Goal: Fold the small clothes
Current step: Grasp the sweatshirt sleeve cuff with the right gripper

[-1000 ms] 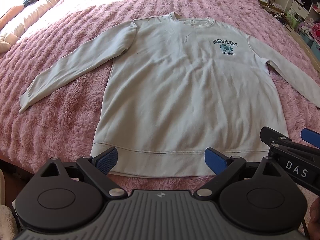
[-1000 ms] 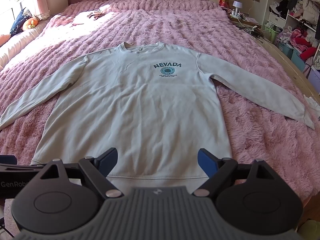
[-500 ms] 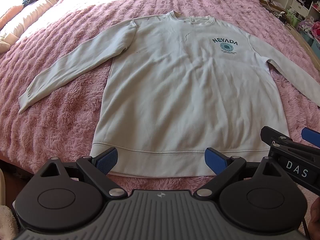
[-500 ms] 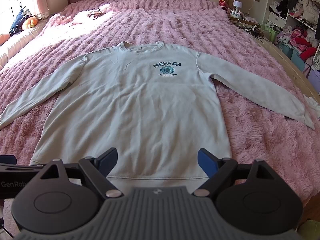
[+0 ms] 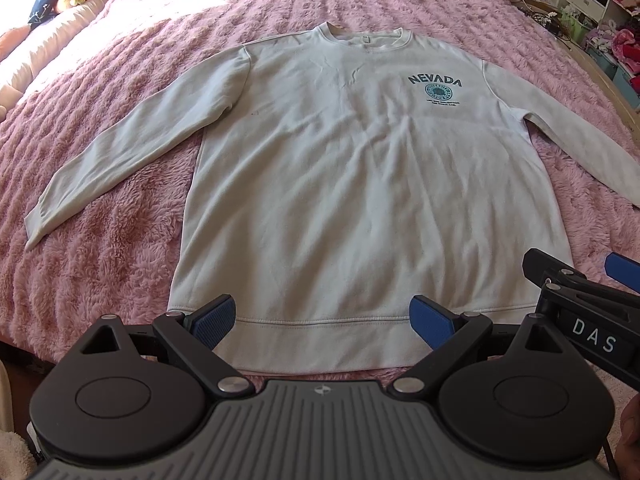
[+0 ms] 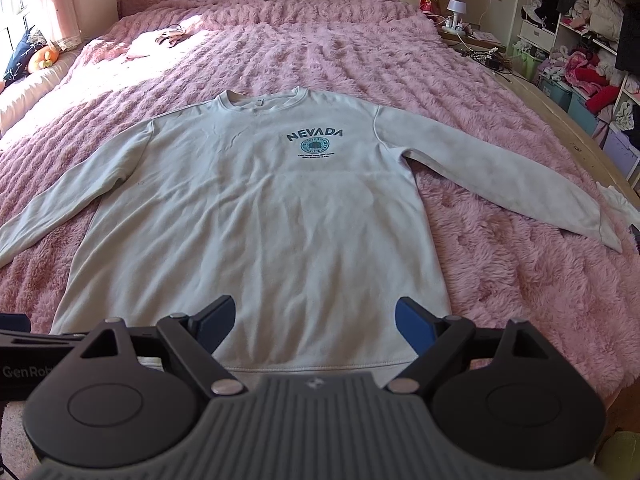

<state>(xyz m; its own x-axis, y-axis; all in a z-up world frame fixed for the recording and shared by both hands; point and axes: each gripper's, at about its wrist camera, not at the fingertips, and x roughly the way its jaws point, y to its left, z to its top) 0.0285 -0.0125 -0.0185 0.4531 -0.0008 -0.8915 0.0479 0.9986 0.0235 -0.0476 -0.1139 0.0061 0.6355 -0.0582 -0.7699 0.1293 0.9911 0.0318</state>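
Note:
A pale grey long-sleeved sweatshirt point(image 5: 360, 184) with a teal NEVADA print lies flat, face up, on the pink bed; it also shows in the right wrist view point(image 6: 260, 220). Both sleeves are spread outward. My left gripper point(image 5: 322, 318) is open and empty, hovering just over the hem. My right gripper point(image 6: 314, 320) is open and empty, also above the hem, further right. The right gripper's side shows in the left wrist view point(image 5: 580, 312).
A fluffy pink bedspread point(image 6: 500, 280) covers the bed. Pillows and a plush toy point(image 6: 44, 60) lie at the far left. A nightstand with a lamp point(image 6: 458, 10) and cluttered shelves point(image 6: 580, 52) stand at the right. A white cloth point(image 6: 618, 204) lies by the right cuff.
Both grippers have drifted slightly; the sweatshirt sits a touch lower in the right view. Nothing was taken hold of, and the jaws stay open.

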